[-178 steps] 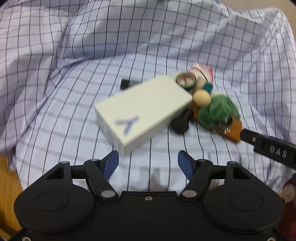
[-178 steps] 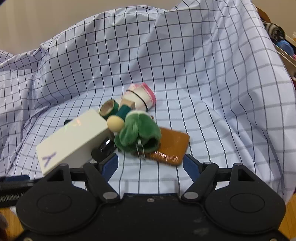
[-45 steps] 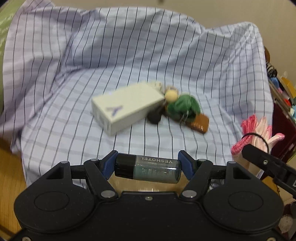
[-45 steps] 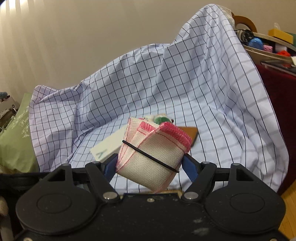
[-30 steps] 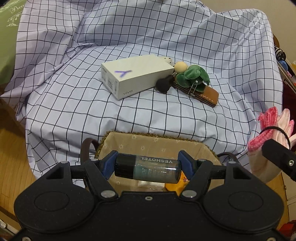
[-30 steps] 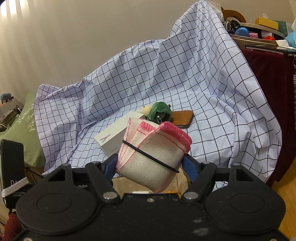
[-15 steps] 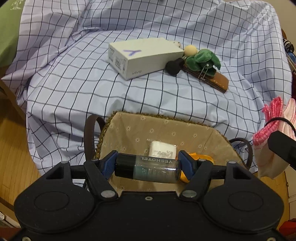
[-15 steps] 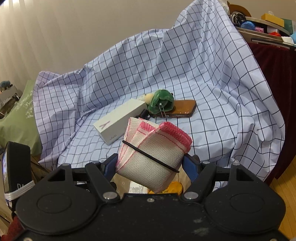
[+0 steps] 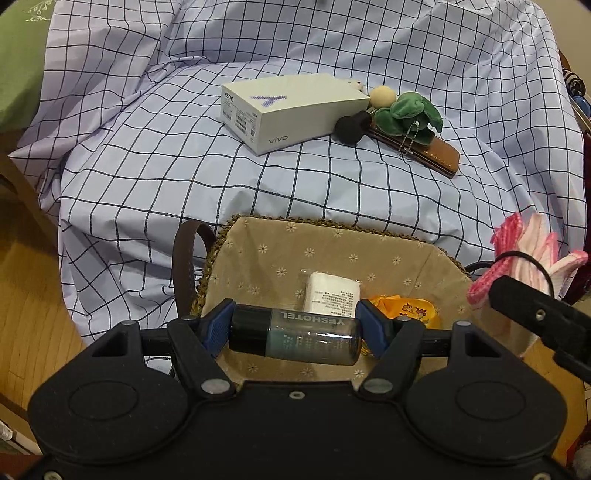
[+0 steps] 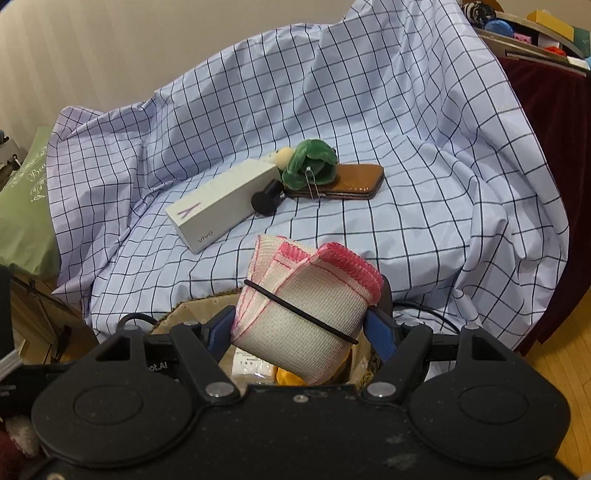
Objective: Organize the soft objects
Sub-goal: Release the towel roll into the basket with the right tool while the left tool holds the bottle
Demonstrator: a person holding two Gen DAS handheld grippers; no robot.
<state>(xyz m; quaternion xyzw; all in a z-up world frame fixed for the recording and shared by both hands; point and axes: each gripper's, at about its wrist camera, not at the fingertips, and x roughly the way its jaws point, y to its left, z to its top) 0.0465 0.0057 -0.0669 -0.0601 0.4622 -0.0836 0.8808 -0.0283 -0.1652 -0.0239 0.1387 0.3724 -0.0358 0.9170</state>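
My left gripper (image 9: 295, 330) is shut on a small dark YESHOTEL bottle (image 9: 295, 336) and holds it sideways over a cloth-lined woven basket (image 9: 258, 258). The basket holds a white packet (image 9: 332, 291) and an orange item (image 9: 406, 306). My right gripper (image 10: 299, 325) is shut on a rolled pink-edged white cloth (image 10: 306, 314) bound with a black band, above the basket's rim (image 10: 184, 308); the cloth also shows in the left wrist view (image 9: 528, 254). A green plush toy (image 9: 406, 114) lies on the checked sheet.
On the checked sheet (image 9: 184, 166) lie a white vivo box (image 9: 288, 110), a brown leather case (image 9: 432, 153), a black knob (image 9: 349, 127) and a beige ball (image 9: 382, 96). A green cushion (image 10: 22, 206) is at the left, shelves with clutter (image 10: 535, 29) at the right.
Both grippers picked up their items from the sheet, pulled back and moved over the basket. In the last second the basket came fully under the left gripper.
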